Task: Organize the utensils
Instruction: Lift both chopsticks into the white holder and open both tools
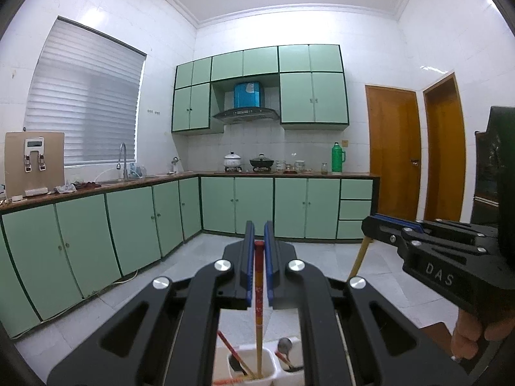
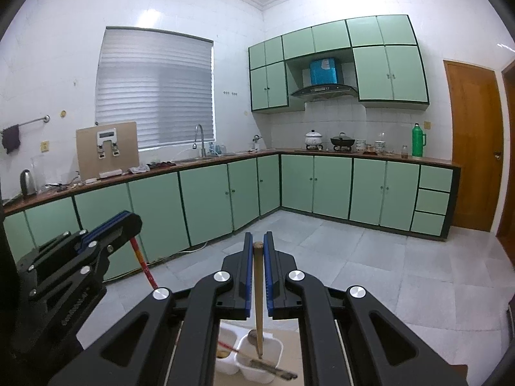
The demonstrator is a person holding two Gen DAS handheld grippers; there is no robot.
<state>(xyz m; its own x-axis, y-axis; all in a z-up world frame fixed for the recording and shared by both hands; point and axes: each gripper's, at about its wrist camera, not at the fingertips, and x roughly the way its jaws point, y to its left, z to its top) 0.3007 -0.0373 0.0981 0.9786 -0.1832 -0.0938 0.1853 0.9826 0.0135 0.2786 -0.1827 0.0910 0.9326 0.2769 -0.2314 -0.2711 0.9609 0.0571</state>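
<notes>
My left gripper (image 1: pixel 259 241) is pinching a red chopstick (image 1: pixel 258 292) upright over the white holder (image 1: pixel 254 366), my right gripper (image 2: pixel 257 244) clamps a tan chopstick (image 2: pixel 258 296) above the next cup, open floor (image 2: pixel 370 267) beyond.

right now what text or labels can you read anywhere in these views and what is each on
"DAS": raised letters on the side of the right gripper, seen from the left wrist view.
Embossed lettering on the left gripper body: too blurred to read.
Water dispenser display: too small to read.
Blue box above the range hood: white marks, unreadable.
</notes>
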